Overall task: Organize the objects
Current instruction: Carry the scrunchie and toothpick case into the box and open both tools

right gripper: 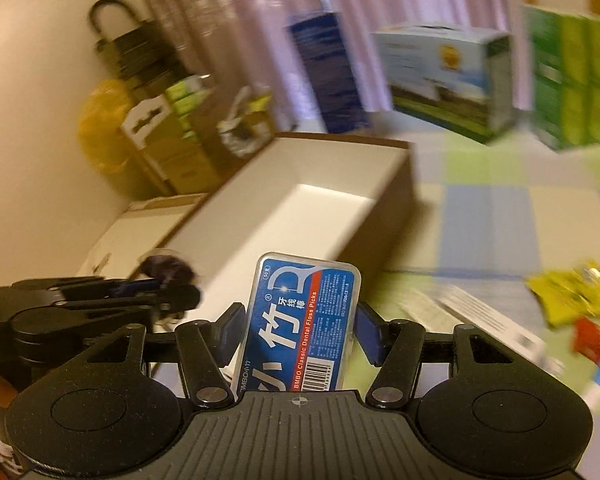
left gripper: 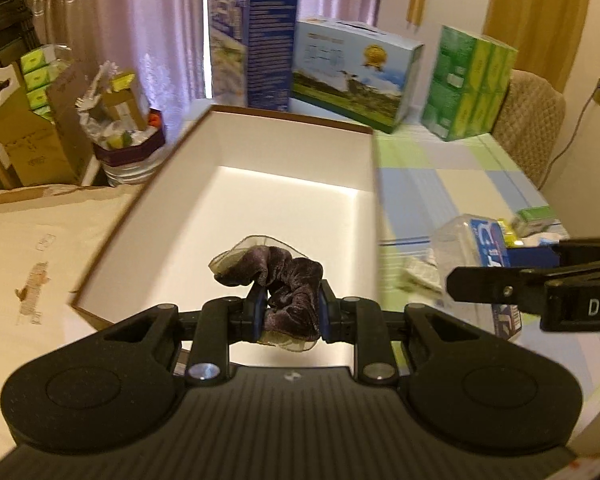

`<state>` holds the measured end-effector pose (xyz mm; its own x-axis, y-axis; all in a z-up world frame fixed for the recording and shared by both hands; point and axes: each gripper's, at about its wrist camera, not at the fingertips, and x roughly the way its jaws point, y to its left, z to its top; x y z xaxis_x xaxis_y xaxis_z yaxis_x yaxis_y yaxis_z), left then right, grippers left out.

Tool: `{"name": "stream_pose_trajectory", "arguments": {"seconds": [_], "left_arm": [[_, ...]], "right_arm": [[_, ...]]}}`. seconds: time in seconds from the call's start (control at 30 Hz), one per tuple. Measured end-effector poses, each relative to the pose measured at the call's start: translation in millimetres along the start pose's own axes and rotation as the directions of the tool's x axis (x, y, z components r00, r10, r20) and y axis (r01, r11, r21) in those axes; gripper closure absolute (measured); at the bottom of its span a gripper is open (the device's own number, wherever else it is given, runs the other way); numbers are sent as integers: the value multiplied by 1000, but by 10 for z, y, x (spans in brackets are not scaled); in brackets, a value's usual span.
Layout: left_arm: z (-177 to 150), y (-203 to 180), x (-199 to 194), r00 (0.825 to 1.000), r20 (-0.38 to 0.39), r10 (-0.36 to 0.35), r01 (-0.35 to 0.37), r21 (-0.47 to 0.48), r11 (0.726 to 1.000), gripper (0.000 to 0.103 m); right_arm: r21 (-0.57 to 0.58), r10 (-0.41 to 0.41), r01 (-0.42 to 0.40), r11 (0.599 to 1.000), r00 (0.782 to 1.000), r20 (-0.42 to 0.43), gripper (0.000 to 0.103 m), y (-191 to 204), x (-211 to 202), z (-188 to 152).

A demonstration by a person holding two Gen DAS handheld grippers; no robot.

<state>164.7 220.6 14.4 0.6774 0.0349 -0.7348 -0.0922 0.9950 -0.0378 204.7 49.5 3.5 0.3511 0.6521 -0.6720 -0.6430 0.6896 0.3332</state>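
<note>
left tool (left gripper: 290, 310): clamped, loaded | right tool (right gripper: 298, 330): clamped, loaded

Ahead of the hand-held gripper, pale pink sheer curtains (left gripper: 140, 32) glowed with daylight. A mustard drape (left gripper: 540, 12) hung far right above a quilted beige chair back (left gripper: 528, 120). Cream wall (right gripper: 32, 92) stood left.
</note>
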Motion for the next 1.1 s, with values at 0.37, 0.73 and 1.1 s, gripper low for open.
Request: {"name": "stream_pose_trajectory", "arguments": {"seconds": [0.37,0.73,1.1], "left_arm": [[6,703,475,993,-115,-12,18,51,999,81],[-36,855,1071,961,-265,-78,116,131,985,81],[-35,906,1249,945,-314,-93,157,185,970,69]], "right_arm": [[-124,-48,34,992,993,-109,47,538,967,132],[-150,-116,84,985,969,-219,47,394,1501,75],[-158,-132,94,983,959,-252,47,398,1596,149]]}}
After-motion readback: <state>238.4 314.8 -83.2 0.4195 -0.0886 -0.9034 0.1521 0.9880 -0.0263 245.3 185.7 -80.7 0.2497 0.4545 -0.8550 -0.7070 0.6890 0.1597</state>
